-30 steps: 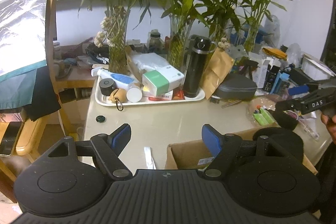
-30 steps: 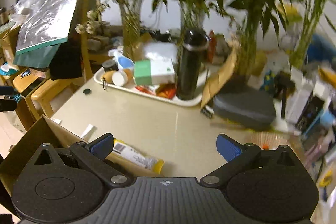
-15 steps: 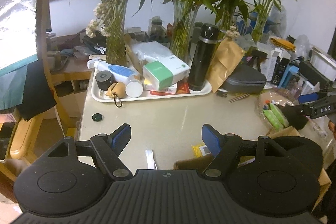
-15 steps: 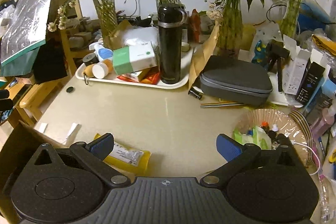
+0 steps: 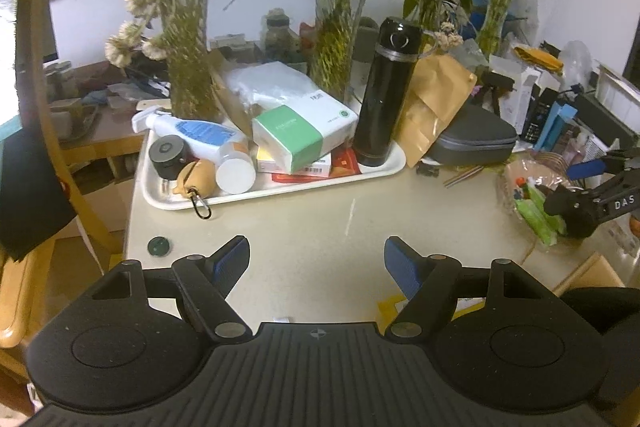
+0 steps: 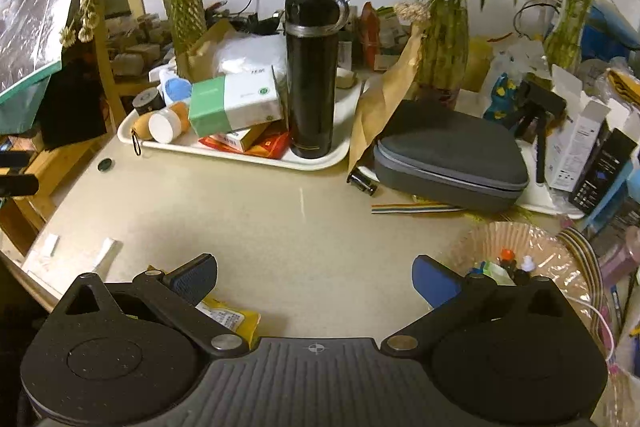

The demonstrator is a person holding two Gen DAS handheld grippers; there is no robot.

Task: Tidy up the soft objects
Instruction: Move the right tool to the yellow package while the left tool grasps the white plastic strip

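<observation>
Cardboard box gone; tray nearer.

A tall black cylindrical flask stands upright on a white plastic tray, beside a green-and-white box. A grey zippered hard case lies right of the tray, against a brown paper bag. Glass vases of bamboo stand behind.

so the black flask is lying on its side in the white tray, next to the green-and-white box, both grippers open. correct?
Not quite. The black flask stands upright in the white tray, as the right wrist view shows. The rest holds: it is next to the green-and-white box, and the left gripper and right gripper are both open, nothing between their pads.
</observation>
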